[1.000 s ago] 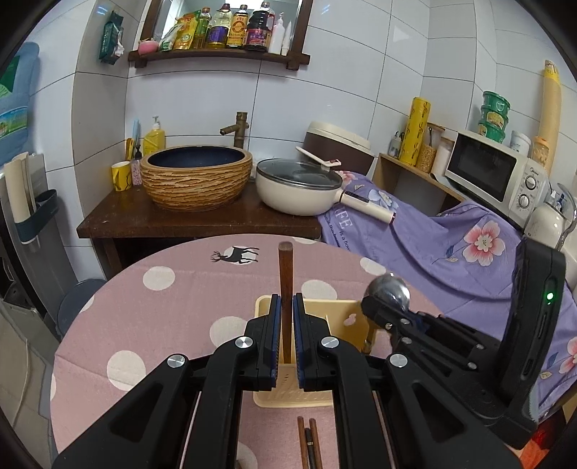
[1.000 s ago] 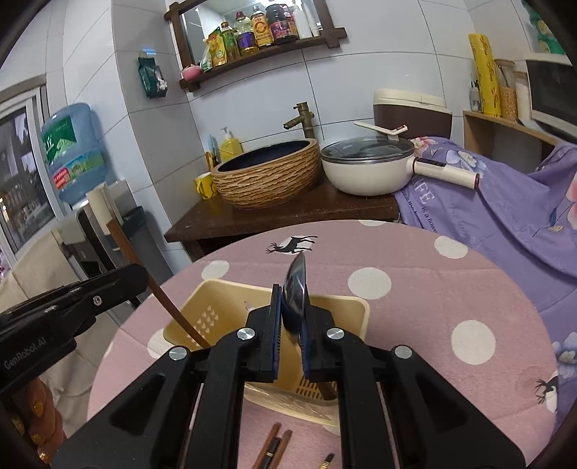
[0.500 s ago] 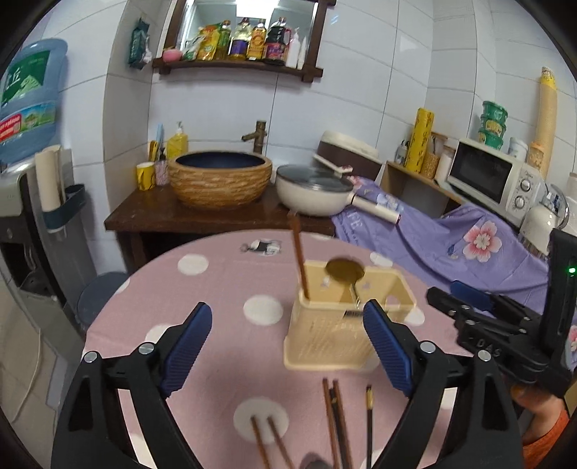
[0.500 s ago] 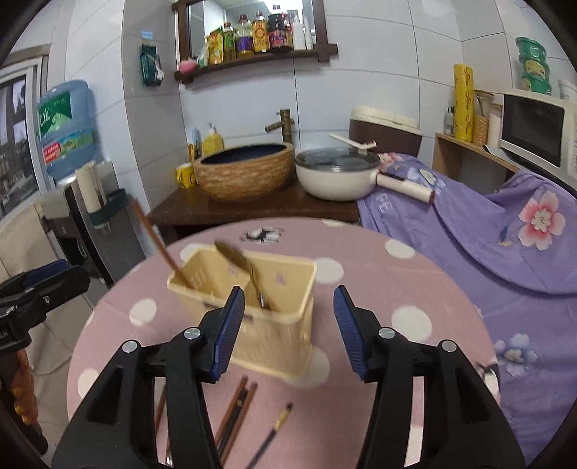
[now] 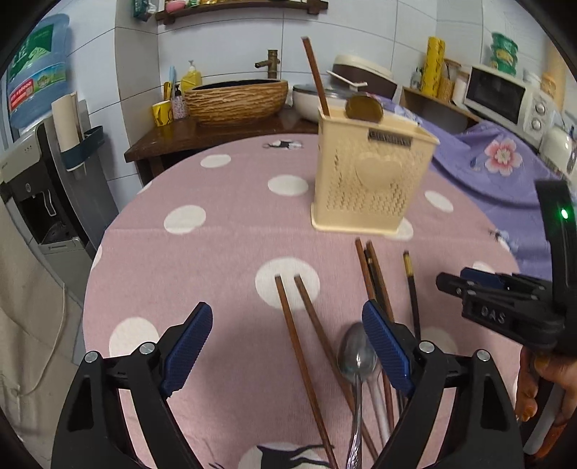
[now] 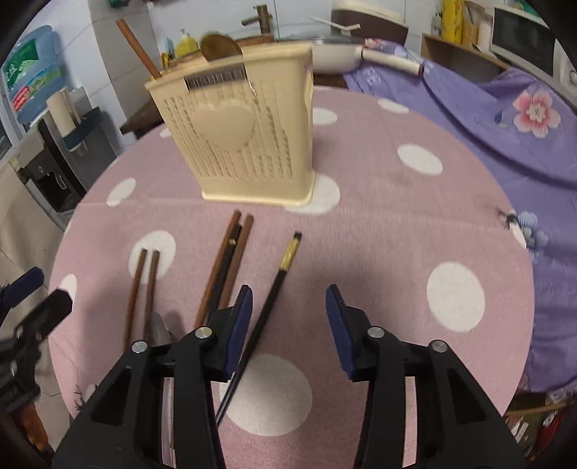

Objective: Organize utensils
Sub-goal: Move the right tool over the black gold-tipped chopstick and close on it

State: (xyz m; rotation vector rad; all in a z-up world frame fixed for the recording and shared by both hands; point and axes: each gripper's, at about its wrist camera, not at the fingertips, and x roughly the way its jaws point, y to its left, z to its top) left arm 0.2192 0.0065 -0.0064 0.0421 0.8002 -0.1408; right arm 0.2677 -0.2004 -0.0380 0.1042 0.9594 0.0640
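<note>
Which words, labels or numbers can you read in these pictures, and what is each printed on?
"DAS": on the right claw, as the left camera sees it.
Basket nameplate: raised letters, too blurred to read.
Water bottle label: large characters and red banner, unreadable.
Microwave and shelf bottles: print too small to read.

Likely a home kitchen — microwave (image 5: 496,94), basin tap (image 5: 268,63), tiled wall (image 5: 364,25).

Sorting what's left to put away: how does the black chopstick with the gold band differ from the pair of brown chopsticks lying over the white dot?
The black chopstick is dark with a gold band near its far end; the brown pair is plain reddish wood. The black chopstick lies alone and slanted; the brown pair lies side by side. The black chopstick runs under the right claw; the brown pair sits between the left claw's open fingers. Both lie flat on the tablecloth.
</note>
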